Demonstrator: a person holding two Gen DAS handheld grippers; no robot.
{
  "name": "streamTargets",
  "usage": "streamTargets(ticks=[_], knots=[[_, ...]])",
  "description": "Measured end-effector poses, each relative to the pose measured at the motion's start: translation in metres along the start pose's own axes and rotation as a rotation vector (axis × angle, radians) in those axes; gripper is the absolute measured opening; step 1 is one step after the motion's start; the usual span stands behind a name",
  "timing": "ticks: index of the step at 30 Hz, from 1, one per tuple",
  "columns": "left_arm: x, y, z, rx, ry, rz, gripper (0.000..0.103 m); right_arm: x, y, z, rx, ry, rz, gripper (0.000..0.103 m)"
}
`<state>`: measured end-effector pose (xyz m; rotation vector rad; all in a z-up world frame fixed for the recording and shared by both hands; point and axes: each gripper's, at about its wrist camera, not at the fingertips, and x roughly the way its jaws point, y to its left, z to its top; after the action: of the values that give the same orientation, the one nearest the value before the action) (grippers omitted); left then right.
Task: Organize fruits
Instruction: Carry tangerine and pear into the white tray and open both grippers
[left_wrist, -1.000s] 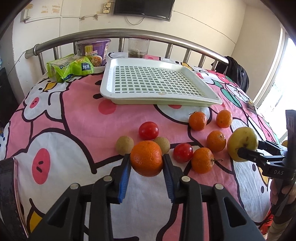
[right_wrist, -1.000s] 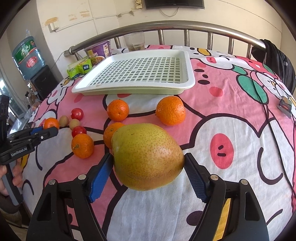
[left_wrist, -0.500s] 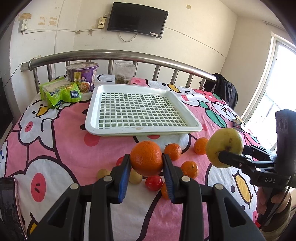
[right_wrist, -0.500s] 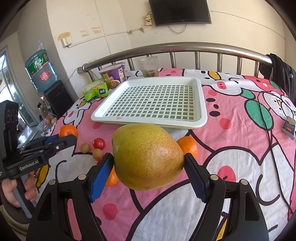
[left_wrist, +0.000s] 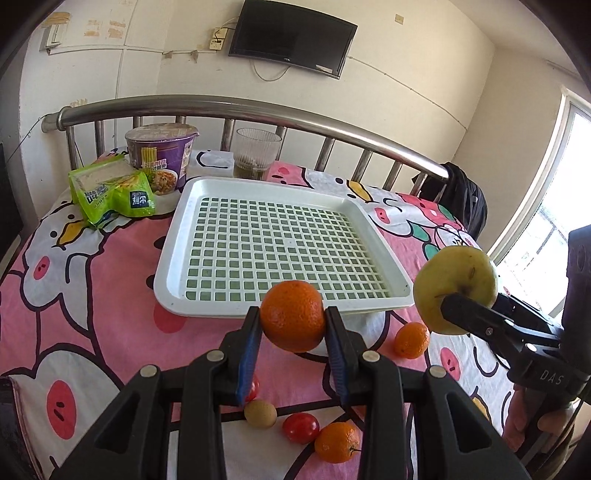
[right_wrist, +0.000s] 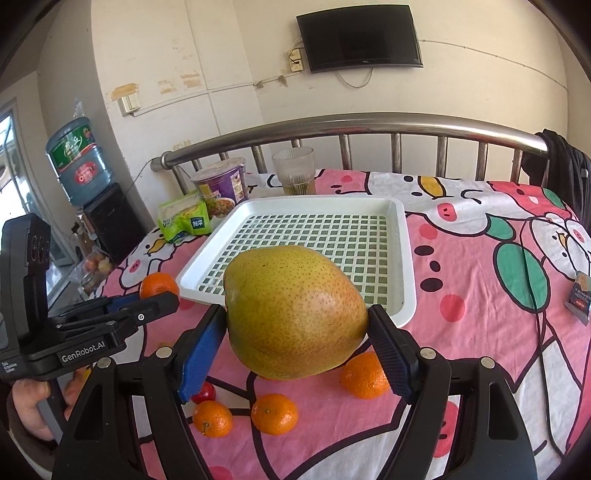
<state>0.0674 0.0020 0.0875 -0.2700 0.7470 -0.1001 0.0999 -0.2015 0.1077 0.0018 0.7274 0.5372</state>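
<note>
- Far left on the bed (left_wrist: 92, 295), which is covered by a pink cartoon-print sheet, a green snack bag (left_wrist: 110, 194) lies just beside a purple noodle cup (left_wrist: 162, 155); a ribbed glass (left_wrist: 256, 153) stands to their right, by the metal rail (left_wrist: 258, 112).
- The white slotted tray (left_wrist: 170, 266) sits in the middle of the bed, nearer the far side, with nothing in it.
- The left tool (left_wrist: 293, 338) is pinching an orange (left_wrist: 291, 314) between its blue pads, lifted clear of the sheet and just short of the tray's near rim.
- Below that tool on the sheet lie a small brown fruit (left_wrist: 260, 413), a red tomato (left_wrist: 301, 427) and a small stemmed orange (left_wrist: 337, 446), close together; a second tomato (left_wrist: 253, 387) shows partly behind the left finger.
- Another small orange (left_wrist: 412, 339) lies near the tray's near right corner.
- The right tool (right_wrist: 295, 343) is clamped on a large yellow-green pear (right_wrist: 295, 314), held in the air over the tray's near edge in the right wrist view; its jaws stand wide around the fruit.
- Under the pear, three small oranges (right_wrist: 275, 413) and a tomato (right_wrist: 205, 393) rest on the sheet.
- A person's hand (left_wrist: 532, 417) grips the right tool's handle at the far right.
</note>
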Motion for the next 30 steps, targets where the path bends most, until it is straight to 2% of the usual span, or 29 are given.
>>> streamTargets(ticks=[10,21,26,30], knots=[[0.025,0.023,-0.008,-0.093,0.053,0.055,0.036,0.038,-0.017,0.010,0.020,0.046,-0.034,0.077],[0.071,0.009,0.011,-0.142,0.107,0.061,0.036,0.074,-0.028,0.014,0.039,0.096,-0.049,0.077],[0.080,0.007,0.017,-0.117,0.088,0.126,0.036,0.086,-0.035,0.017,0.029,0.106,-0.081,0.077],[0.077,0.003,0.022,-0.094,0.043,0.145,0.036,0.096,-0.038,0.020,0.016,0.121,-0.089,0.077]])
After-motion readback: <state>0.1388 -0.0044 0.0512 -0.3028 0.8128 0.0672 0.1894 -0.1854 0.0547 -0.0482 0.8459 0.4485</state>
